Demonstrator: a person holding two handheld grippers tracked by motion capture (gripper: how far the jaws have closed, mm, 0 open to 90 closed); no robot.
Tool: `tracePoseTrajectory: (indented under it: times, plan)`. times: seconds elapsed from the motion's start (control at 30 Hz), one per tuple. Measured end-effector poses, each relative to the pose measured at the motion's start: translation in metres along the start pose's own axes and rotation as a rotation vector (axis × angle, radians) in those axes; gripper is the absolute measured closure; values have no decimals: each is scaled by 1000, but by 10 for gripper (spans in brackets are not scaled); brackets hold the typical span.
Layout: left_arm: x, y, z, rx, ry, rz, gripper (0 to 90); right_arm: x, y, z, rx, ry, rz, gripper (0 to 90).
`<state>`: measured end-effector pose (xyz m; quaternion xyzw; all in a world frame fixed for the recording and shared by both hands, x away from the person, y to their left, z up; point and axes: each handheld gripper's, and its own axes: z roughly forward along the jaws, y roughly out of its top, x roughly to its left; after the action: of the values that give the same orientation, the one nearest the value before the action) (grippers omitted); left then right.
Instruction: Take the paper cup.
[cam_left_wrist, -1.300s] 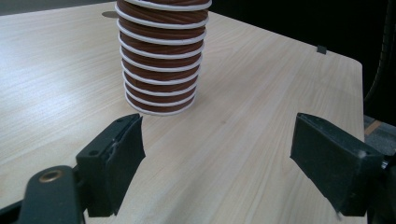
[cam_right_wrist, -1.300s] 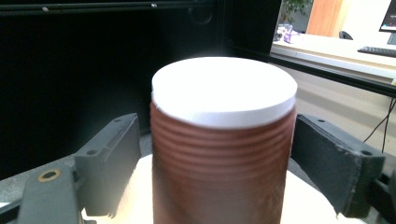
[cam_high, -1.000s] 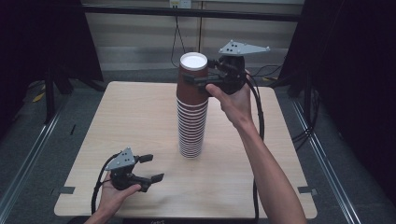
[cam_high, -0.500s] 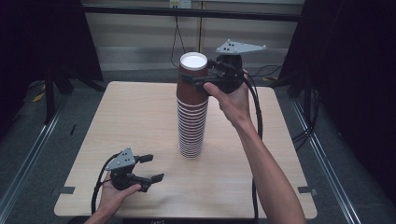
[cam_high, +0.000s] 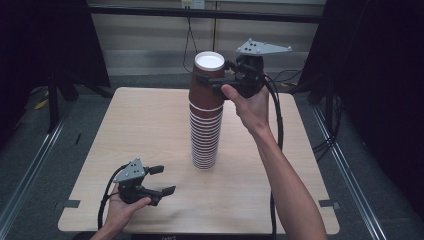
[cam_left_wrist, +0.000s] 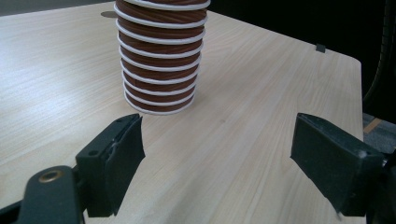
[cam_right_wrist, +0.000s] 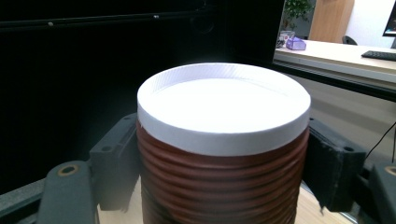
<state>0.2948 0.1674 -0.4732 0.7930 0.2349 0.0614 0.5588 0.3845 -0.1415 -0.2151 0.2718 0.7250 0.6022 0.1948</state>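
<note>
A tall stack of brown ribbed paper cups with white rims stands on the middle of the wooden table. My right gripper is held level at the top of the stack. Its jaws sit on either side of the top cup, pressing its ribbed wall just under the white rim. My left gripper rests low near the table's front left edge, open, with nothing between its jaws. In the left gripper view the stack's base stands ahead of my left gripper, well beyond the jaw tips.
Bare tabletop surrounds the stack on all sides. Black cables trail from both grippers, the right one hanging past the table's right side. Dark frame posts and floor rails border the table.
</note>
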Motion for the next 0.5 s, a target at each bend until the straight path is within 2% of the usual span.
tracePoseTrajectory:
  times: [0.3, 0.5]
  plan:
    - [0, 0, 0, 1, 2, 0, 167, 1, 6, -7, -73, -5, 7, 234]
    - [0, 0, 0, 1, -1, -4, 167, 2, 12, -10, -91, 2, 9, 235]
